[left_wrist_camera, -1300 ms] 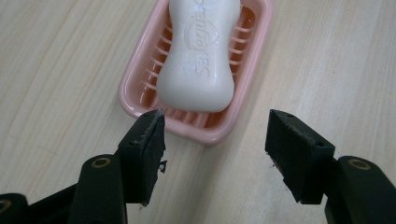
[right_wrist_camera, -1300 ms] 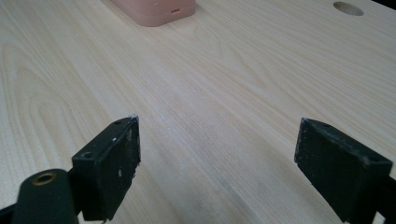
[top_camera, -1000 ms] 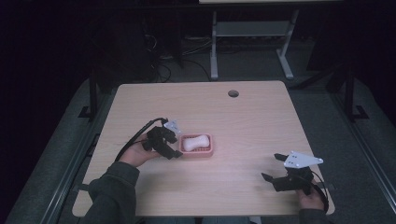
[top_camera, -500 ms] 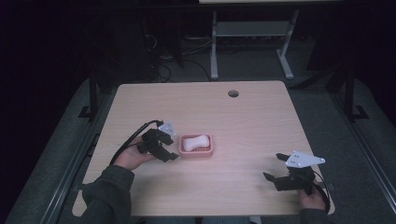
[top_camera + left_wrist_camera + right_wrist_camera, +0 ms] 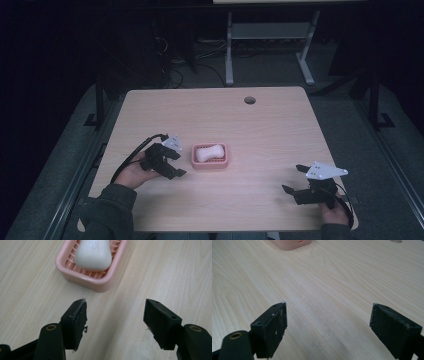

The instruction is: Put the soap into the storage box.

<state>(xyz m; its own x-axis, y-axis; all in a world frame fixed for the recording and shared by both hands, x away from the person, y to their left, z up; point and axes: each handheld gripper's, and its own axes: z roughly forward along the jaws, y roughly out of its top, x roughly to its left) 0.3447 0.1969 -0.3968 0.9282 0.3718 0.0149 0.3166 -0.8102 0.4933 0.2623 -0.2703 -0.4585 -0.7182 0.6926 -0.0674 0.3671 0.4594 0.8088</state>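
A pink soap dish [image 5: 210,163] sits on the wooden table, left of centre, with a white bar of soap [image 5: 209,152] lying in it. My left gripper [image 5: 179,164] rests just left of the dish and points at it. Its jaws have just been opening further, with nothing between them. In the left gripper view the dish [image 5: 85,281] and the soap [image 5: 93,253] lie a short way beyond the gripper [image 5: 115,302]. My right gripper [image 5: 291,179] stands open near the front right corner, far from the dish. In the right gripper view the gripper [image 5: 329,305] spans bare wood, and the dish [image 5: 290,243] shows at the top edge.
A round cable hole [image 5: 249,100] is set in the table near its far edge. Beyond the table stands a metal frame [image 5: 230,55] on a dark floor. The table's front edge runs close under both hands.
My left gripper has drawn back to the left, away from the soap dish, and its jaws stand a little wider. The right gripper has kept still.
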